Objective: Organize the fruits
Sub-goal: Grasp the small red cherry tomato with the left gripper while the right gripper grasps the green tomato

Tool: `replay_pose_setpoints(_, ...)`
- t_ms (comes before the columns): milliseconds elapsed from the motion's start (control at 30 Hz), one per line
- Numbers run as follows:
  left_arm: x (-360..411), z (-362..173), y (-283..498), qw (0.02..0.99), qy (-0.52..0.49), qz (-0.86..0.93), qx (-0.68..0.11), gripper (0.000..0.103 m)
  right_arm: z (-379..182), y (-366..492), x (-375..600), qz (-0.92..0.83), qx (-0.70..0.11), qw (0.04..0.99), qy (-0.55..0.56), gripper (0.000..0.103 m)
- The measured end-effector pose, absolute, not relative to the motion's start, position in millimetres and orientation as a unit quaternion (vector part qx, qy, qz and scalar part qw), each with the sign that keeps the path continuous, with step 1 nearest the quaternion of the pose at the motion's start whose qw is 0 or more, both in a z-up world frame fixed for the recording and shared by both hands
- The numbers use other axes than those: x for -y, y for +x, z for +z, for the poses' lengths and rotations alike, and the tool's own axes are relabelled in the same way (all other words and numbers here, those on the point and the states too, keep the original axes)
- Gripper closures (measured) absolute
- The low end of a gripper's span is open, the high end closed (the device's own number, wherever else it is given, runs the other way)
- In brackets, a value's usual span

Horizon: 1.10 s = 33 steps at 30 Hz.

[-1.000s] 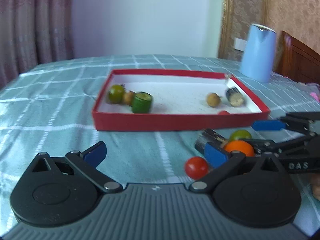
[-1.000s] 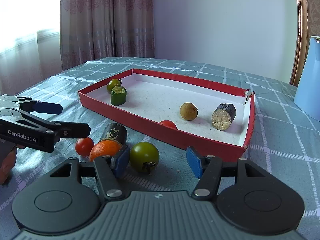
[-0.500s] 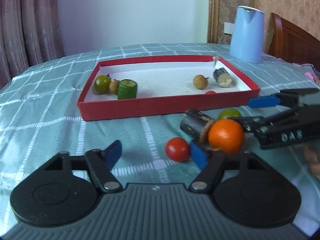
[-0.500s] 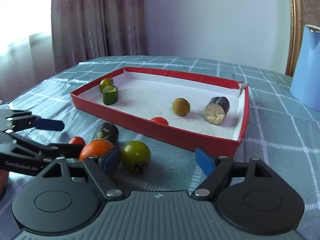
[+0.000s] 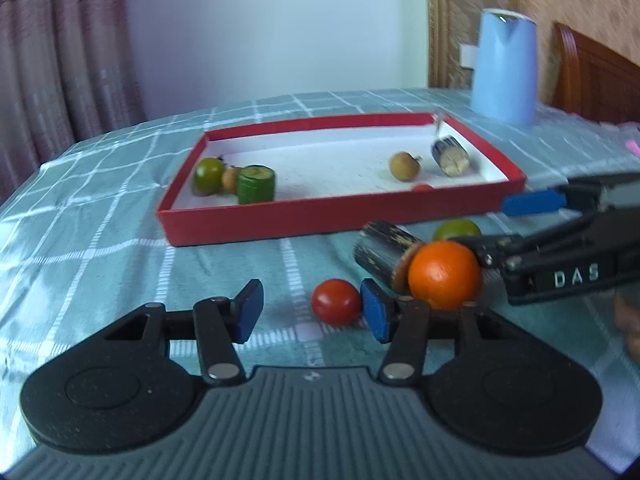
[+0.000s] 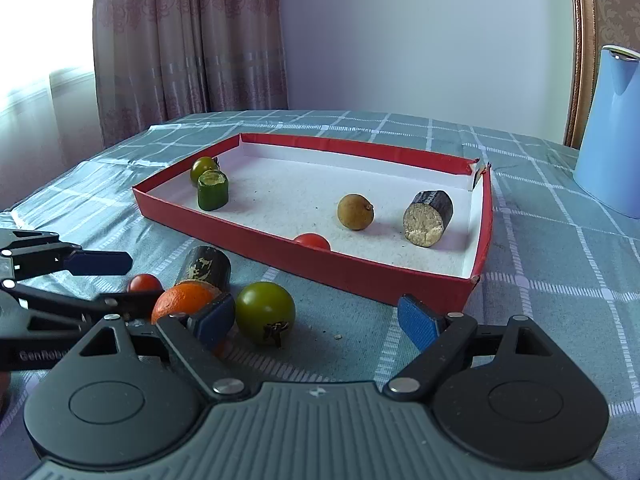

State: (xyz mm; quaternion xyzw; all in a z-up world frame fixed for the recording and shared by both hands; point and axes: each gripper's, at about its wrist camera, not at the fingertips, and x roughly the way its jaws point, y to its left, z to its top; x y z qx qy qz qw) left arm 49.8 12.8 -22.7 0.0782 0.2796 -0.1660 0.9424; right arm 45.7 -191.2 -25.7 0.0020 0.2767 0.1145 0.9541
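A red tray [image 5: 280, 216] [image 6: 360, 276] holds a green tomato [image 6: 204, 168], a green cucumber piece [image 6: 213, 190], a brown longan [image 6: 355, 212], a dark sugarcane piece [image 6: 428, 218] and a red tomato [image 6: 313, 241]. On the cloth in front lie an orange [image 5: 444, 274] [image 6: 182, 300], a dark cane piece [image 5: 384, 254] [image 6: 206, 266], a red cherry tomato [image 5: 335, 301] [image 6: 144, 282] and a green tomato [image 6: 265, 312] [image 5: 456, 230]. My left gripper [image 5: 312, 312] is open, the cherry tomato just inside its right finger. My right gripper [image 6: 316, 320] is open, the green tomato between its fingers.
A light blue jug [image 5: 504, 68] [image 6: 612, 132] stands on the checked tablecloth [image 6: 560, 264] behind the tray's right end. A wooden chair back [image 5: 592, 68] is at the far right. Curtains [image 6: 188, 40] hang behind the table.
Both grippers stay open. The left wrist view has shifted so the tray and loose fruits sit further right and closer. The right gripper has edged closer to the green tomato.
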Motion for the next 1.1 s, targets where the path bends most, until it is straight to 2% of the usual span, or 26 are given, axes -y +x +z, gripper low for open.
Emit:
replay_pose_setpoints(133, -21, -18, 48, 0.953, 0.053, -0.142, -0.263, 0.055, -26, 46, 190, 0.114, -0.276, 0.954, 0.0, 0.014)
replay_pose_setpoints(200, -23, -17, 48, 0.956, 0.044, -0.132, -0.258, 0.056, -25, 45, 189, 0.119, -0.274, 0.954, -0.003, 0.018)
replay_pose_setpoints(367, -13, -21, 51, 0.944, 0.068, -0.158, -0.282, 0.053, -22, 36, 177, 0.131, -0.25, 0.958, -0.044, 0.04)
replay_pose_setpoints(533, -6, -25, 52, 0.939, 0.082, -0.163, -0.292, 0.056, -22, 38, 179, 0.135, -0.254, 0.957, -0.037, 0.041)
replay_pose_setpoints(667, -7, -26, 48, 0.936, 0.077, -0.184, -0.289, 0.076, -22, 38, 180, 0.135, -0.254, 0.957, -0.036, 0.041)
replay_pose_setpoints(700, -6, -25, 46, 0.936, 0.078, -0.187, -0.287, 0.078, -22, 38, 179, 0.135, -0.255, 0.957, -0.035, 0.041)
replay_pose_setpoints(1000, -8, -25, 45, 0.94, 0.075, -0.176, -0.283, 0.079, -23, 41, 182, 0.139, -0.26, 0.955, -0.022, 0.04)
replay_pose_setpoints(1100, -11, -25, 47, 0.94, 0.066, -0.177, -0.286, 0.079, -23, 38, 180, 0.148, -0.257, 0.955, -0.026, 0.049)
